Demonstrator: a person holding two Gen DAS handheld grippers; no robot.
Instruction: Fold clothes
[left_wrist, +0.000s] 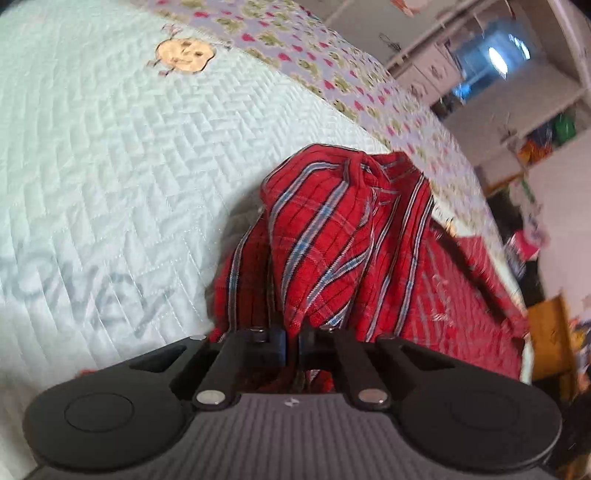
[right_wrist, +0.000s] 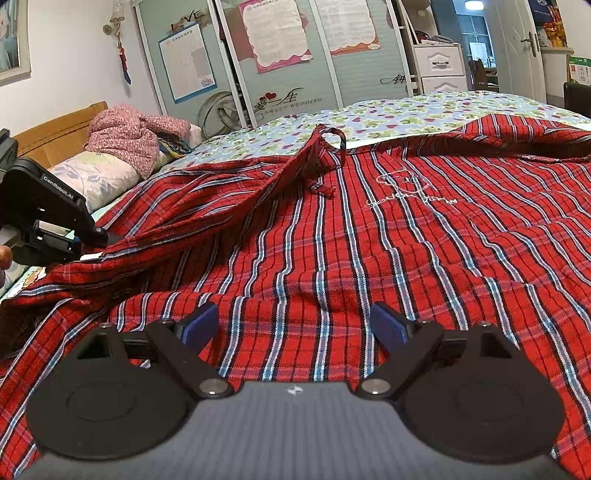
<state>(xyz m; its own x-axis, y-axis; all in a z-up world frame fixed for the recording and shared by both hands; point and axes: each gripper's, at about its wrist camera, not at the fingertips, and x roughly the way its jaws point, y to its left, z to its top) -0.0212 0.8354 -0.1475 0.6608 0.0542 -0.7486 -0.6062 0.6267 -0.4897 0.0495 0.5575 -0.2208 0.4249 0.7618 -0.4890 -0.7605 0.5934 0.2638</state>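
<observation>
Left gripper (left_wrist: 291, 341) pinching red plaid garment (left_wrist: 332, 236)

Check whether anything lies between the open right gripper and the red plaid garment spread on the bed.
Nothing visible does. The right gripper hangs open directly over the red plaid garment, with only bare cloth between and ahead of its fingers. The left gripper is off at the garment's far left edge, shut on a fold there, clear of the right one's path.

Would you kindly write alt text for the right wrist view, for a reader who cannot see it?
The right gripper hovers with jaws open over a red plaid garment spread across a bed. At the far left, the left gripper is shut on the garment's edge. A pillow and wardrobe doors lie beyond.
</observation>
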